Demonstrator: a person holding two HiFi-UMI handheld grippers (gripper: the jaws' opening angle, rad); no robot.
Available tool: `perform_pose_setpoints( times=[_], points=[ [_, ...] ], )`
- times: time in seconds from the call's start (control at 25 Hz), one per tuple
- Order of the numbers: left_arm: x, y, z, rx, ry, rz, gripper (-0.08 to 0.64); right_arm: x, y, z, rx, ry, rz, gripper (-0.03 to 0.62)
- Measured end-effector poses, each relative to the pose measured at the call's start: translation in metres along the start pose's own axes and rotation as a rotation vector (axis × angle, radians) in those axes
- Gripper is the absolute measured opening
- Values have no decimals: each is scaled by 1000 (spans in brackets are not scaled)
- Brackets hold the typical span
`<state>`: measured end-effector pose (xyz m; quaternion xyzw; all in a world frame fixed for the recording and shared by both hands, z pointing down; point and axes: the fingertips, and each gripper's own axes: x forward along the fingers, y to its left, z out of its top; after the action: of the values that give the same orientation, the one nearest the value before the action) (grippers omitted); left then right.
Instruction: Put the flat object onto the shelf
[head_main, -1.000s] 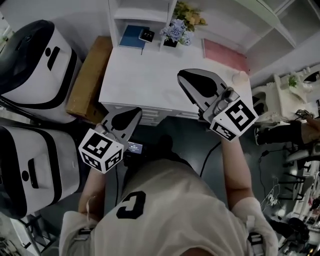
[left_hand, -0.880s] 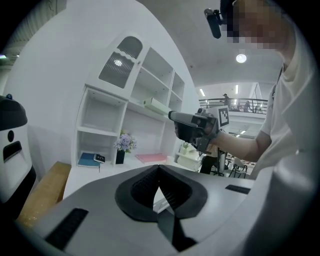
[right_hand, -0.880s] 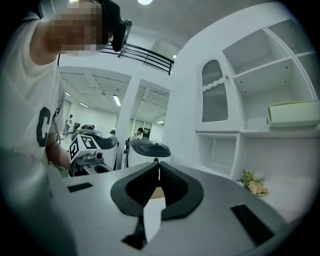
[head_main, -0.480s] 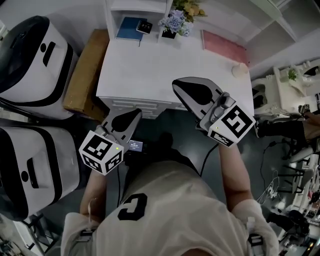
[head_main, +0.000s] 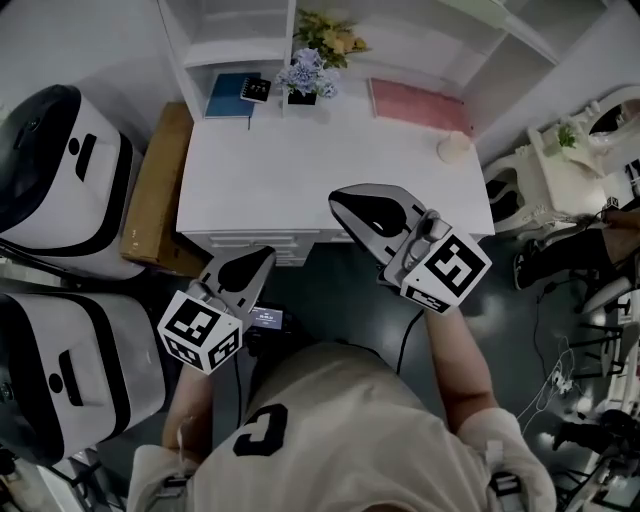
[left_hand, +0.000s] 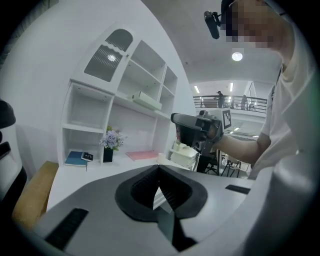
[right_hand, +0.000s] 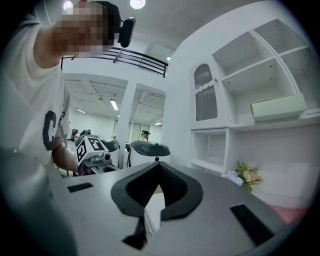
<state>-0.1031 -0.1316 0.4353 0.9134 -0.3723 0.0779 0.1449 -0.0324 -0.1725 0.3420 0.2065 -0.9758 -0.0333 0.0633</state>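
I hold both tools in the air at the near side of the white desk (head_main: 300, 170). My left gripper (left_hand: 159, 167) has its black ribbed jaws pressed together at the tips, with nothing between them. My right gripper (right_hand: 157, 161) is closed just as tightly and is also empty. In the head view the right one shows over the desk's front edge, while the left one sits lower in the picture, over the dark floor (head_main: 340, 275) before the desk. The flat pink rectangular pad (head_main: 410, 100) lies on the desk top at the back right, up against the white shelf unit (head_main: 235, 50) and well apart from both tools. A small cream cup (head_main: 453, 147) stands near the pad's right front corner. Left of the pad is a black pot of lilac and yellow flowers (head_main: 303, 75). Further left, a blue notebook (head_main: 226, 96) lies under the unit's lowest shelf, with a small black device (head_main: 258, 88) at its right edge. A brown cardboard box (head_main: 155, 195) stands against the desk's left side.
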Motion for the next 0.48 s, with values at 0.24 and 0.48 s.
perform_pose_setpoints(
  times=[0.24,0.48],
  points=[
    [27,-37,6,18,11,-32,14,-42,-5,-7,28,-15,-12,23],
    [47,-76,10,59,10,-72,14,-83,-7,-16,62,-37,-40,23]
  ],
)
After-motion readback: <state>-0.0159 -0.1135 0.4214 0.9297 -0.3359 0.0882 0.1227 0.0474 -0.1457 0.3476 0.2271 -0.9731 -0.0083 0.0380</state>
